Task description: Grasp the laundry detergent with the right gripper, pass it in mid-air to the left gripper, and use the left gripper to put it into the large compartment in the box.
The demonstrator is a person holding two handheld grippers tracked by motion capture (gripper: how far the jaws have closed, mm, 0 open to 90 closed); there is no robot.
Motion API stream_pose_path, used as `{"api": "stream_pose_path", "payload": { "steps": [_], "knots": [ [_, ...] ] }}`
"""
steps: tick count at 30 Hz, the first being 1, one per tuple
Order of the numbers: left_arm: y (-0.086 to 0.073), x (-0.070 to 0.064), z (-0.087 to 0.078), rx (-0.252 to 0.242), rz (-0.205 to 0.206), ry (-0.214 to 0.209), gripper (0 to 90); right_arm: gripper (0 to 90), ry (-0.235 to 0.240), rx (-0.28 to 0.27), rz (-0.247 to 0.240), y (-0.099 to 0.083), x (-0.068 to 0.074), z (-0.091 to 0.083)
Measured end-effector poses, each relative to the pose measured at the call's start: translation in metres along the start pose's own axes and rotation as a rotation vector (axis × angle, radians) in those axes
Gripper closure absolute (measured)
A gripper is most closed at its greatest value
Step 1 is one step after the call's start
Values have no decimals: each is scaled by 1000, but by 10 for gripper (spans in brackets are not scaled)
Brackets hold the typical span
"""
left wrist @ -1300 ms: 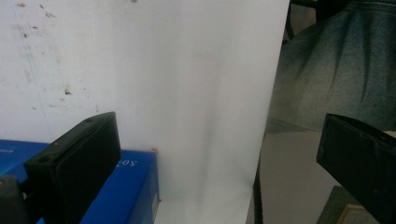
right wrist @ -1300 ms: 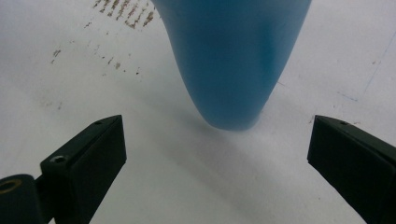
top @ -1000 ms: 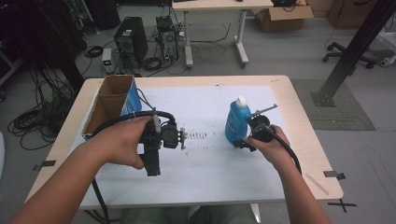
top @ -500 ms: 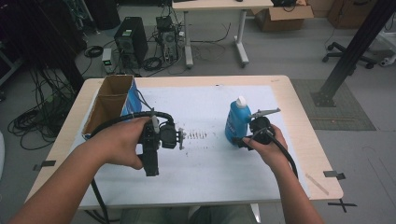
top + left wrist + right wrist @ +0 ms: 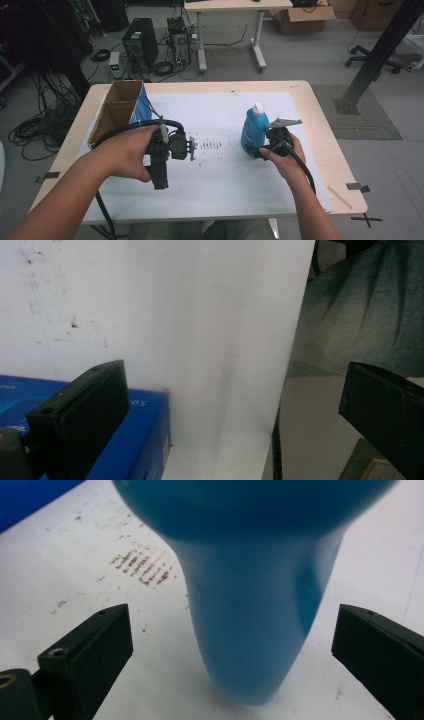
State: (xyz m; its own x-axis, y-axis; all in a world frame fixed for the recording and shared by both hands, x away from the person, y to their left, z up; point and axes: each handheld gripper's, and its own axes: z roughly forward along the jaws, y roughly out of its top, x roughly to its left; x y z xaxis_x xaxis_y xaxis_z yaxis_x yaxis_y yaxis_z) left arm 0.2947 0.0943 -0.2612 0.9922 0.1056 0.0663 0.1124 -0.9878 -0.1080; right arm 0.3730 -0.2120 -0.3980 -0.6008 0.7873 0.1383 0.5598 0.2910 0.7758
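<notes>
A blue bottle (image 5: 254, 132) with a white cap stands upright on the white sheet (image 5: 225, 107), right of centre. My right gripper (image 5: 261, 150) is low beside its base and open. In the right gripper view the bottle's body (image 5: 250, 645) sits between the two spread jaws of that gripper (image 5: 232, 630), with a gap on each side. My left gripper (image 5: 160, 175) is held above the sheet's left half. Its jaws point back toward the person. It is open (image 5: 235, 385) with nothing between the jaws, above the sheet's edge.
An open cardboard box (image 5: 117, 107) with a blue side (image 5: 145, 440) stands at the table's left. Brown smudge marks (image 5: 210, 145) lie on the sheet between the hands. Past the sheet's near edge is the person's trouser leg (image 5: 360, 310). A cable (image 5: 300, 170) trails from the right gripper.
The right hand has shifted only slightly beside the bottle's base. The left hand and its gripper have stayed where they were.
</notes>
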Motion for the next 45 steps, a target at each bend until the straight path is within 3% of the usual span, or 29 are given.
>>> {"api": "stream_pose_path", "payload": {
  "steps": [22,38,45],
  "knots": [
    [-2,-5,-2,2,6,5,3,10,-15,-154,21,-9,1,7],
    [-4,-7,-3,0,9,5,4,6,-62,-233,16,-10,4,16],
    [-5,-8,-4,4,7,2,4,8,-113,-232,-4,-11,7,21]
  ]
}}
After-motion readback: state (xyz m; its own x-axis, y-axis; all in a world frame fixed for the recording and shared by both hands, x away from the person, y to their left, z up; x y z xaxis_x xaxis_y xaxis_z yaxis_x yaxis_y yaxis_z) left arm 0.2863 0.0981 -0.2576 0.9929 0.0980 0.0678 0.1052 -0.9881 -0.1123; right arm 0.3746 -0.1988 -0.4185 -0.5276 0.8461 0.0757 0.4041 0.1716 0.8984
